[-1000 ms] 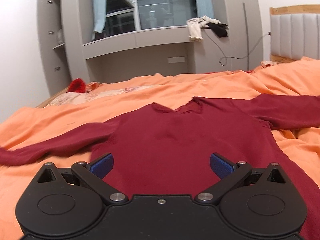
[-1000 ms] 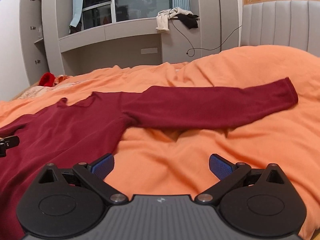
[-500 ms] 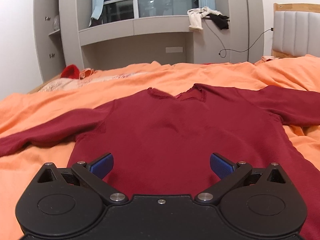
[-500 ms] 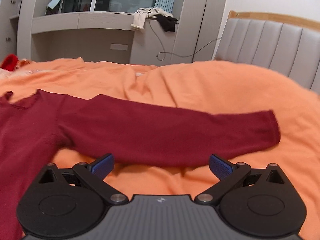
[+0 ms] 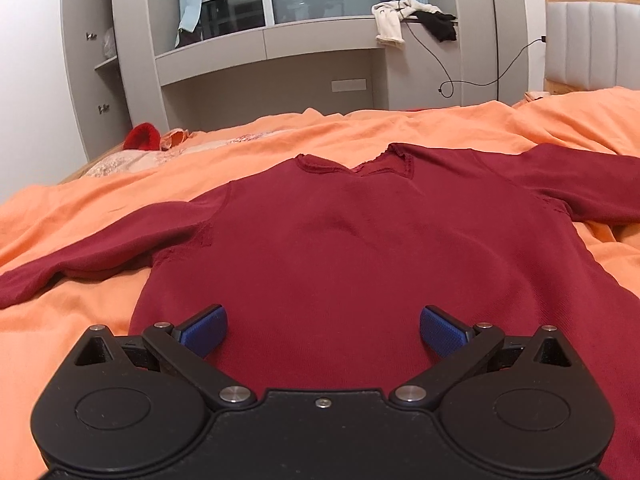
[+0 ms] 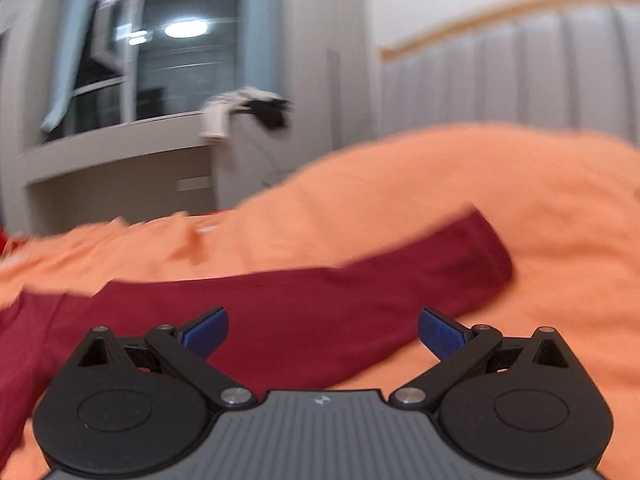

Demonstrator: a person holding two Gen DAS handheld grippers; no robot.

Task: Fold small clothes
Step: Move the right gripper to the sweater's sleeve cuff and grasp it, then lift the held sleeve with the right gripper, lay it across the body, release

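Since both grippers hang w/ jaws spread and nothing gripped, the fold isn't started yet, and the risks are in the first grab.

Left gripper (image 5: 323, 330) hovers over the lower body of the sweater (image 5: 360, 256), fingers apart, not pinching cloth. Risk here: the knit lies straight on a soft quilt (image 5: 100, 216), so a low pinch could take quilt along w/ sweater and drag both. A pinch in mid-body rather than at hem or shoulder would likely bunch the front and spoil a clean fold.

Right gripper (image 6: 323, 330) is also released, over the right sleeve (image 6: 320, 300), which runs toward the headboard side of the bed. That view is smeared by motion, so contact w/ the sleeve can't be told. Closing while moving fast could miss the sleeve or catch one layer only; lifting the sleeve alone may tug the body off-centre, since nothing pins it.

Sweater: dark red, long-sleeved knit, laid flat, neck (image 5: 356, 162) pointing to the far edge of the bed, hem at the near edge under the left gripper. Left sleeve (image 5: 80, 256) spreads out toward the left edge, right sleeve toward the right. Body mostly smooth, w/ a slight ripple below the neck; quilt under it is rumpled, esp. at the right.
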